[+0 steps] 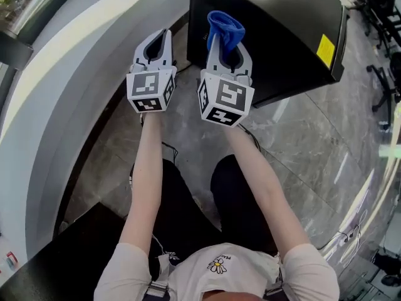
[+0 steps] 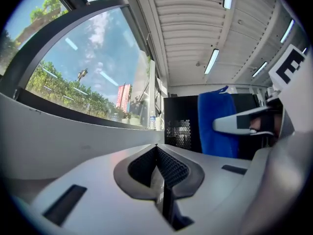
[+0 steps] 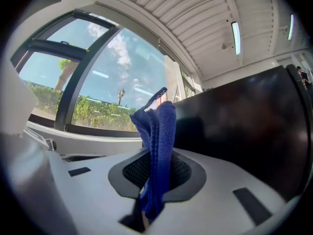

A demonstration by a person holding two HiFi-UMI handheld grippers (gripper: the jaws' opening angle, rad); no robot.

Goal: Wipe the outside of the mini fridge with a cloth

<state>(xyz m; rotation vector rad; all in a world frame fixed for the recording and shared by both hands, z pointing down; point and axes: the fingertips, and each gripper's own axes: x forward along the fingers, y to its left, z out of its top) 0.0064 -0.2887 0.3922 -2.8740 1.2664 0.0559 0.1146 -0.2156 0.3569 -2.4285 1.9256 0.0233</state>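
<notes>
Arms run up the middle of the head view, each ending in one of two pale grey tongs with a black-and-white marker cube at its base. The left tongs (image 1: 159, 37) sit left of centre near the top, over grey stone floor (image 1: 188, 130). The right tongs (image 1: 227, 42) sit just beside them, and a single blue cloth (image 1: 225, 28) bulges out past their tips. One boxy, glossy black mini fridge (image 1: 276, 36) fills the upper right of the frame, with one yellow sticker (image 1: 325, 50) near its right edge. The cloth overlaps its near left corner; whether they touch cannot be told here. A curved white wall (image 1: 69, 86) sweeps down the left side.

The left gripper view shows what the head view cannot: the left tongs (image 2: 156, 147) are pressed together with nothing between their ribbed black pads. The cloth (image 2: 215, 126) hangs right of centre as a flat blue panel against the mini fridge (image 2: 178, 131), which has a perforated mesh patch. A big arched window (image 2: 83, 67) takes up the upper left.

The right gripper view shows the right tongs (image 3: 156, 173) clamped on the cloth (image 3: 159, 136). Its knitted, folded cloth stands upright at centre. The mini fridge (image 3: 244, 131) rises as a smooth dark slab at right, just beside the cloth.
</notes>
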